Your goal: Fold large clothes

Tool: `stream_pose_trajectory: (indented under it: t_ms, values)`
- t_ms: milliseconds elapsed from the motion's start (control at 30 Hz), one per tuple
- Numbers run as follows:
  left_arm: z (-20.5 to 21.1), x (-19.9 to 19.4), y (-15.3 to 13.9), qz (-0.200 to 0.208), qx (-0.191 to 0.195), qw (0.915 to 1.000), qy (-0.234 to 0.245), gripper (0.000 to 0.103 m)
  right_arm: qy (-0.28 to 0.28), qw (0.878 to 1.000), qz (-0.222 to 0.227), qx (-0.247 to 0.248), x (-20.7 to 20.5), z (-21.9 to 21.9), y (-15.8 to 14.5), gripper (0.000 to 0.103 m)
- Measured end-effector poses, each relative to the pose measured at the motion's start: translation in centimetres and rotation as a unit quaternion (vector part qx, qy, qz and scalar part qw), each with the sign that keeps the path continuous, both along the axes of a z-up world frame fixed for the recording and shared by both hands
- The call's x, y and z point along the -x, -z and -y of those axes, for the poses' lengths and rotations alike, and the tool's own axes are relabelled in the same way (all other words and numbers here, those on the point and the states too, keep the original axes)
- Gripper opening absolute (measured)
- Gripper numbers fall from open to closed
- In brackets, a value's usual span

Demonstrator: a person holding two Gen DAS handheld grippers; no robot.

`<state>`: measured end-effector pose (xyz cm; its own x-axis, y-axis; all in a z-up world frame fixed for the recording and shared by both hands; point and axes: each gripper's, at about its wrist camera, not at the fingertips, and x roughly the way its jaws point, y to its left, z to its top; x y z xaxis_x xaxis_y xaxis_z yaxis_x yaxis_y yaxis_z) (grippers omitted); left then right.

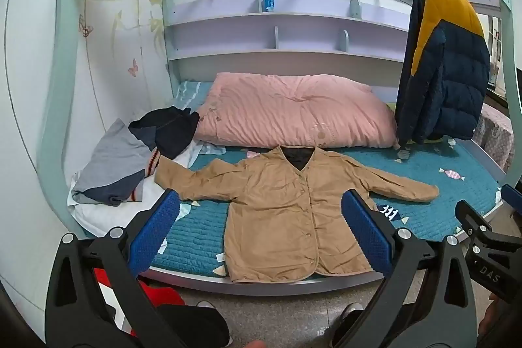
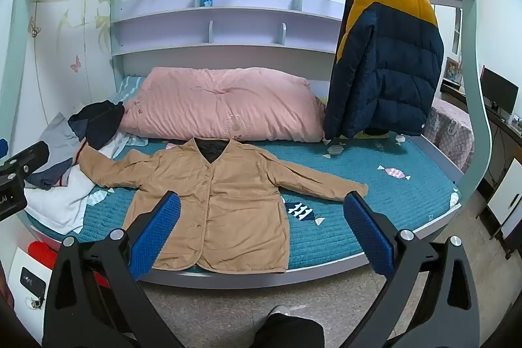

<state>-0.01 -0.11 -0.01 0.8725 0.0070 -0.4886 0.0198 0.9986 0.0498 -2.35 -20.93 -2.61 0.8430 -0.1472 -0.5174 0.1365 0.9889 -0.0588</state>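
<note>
A tan button-front jacket (image 1: 280, 204) lies flat and face up on the teal bed mat (image 1: 440, 214), sleeves spread to both sides, hem at the bed's front edge. It also shows in the right wrist view (image 2: 228, 204). My left gripper (image 1: 261, 234) is open and empty, held back from the bed, above the floor, facing the jacket's body. My right gripper (image 2: 261, 234) is open and empty, also back from the bed, facing the jacket's right half. Its body shows at the right edge of the left wrist view (image 1: 483, 243).
A pink duvet (image 1: 293, 110) lies behind the jacket. A pile of grey, dark and white clothes (image 1: 124, 172) sits at the bed's left end. A navy and yellow puffer jacket (image 1: 447, 64) hangs at the right. Shelves (image 1: 277, 22) line the back wall. A bed post (image 2: 473, 70) stands right.
</note>
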Motion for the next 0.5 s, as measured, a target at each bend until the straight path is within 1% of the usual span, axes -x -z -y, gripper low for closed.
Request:
stream_pose_trajectory:
  t_ms: [300, 367, 500]
  values:
    - [0.59, -0.19, 0.01, 0.000, -0.001, 1.0000, -0.001, 0.099, 0.000, 1.000, 0.002, 0.002, -0.06, -0.04, 0.05, 0.096]
    - [0.74, -0.27, 0.45, 0.002, 0.001, 1.0000, 0.001, 0.099, 0.000, 1.000, 0.003, 0.002, -0.03, -0.10, 0.11, 0.096]
    - [0.53, -0.11, 0.21, 0.002, 0.002, 1.0000, 0.003, 0.099, 0.000, 1.000, 0.003, 0.002, 0.00, -0.19, 0.23, 0.096]
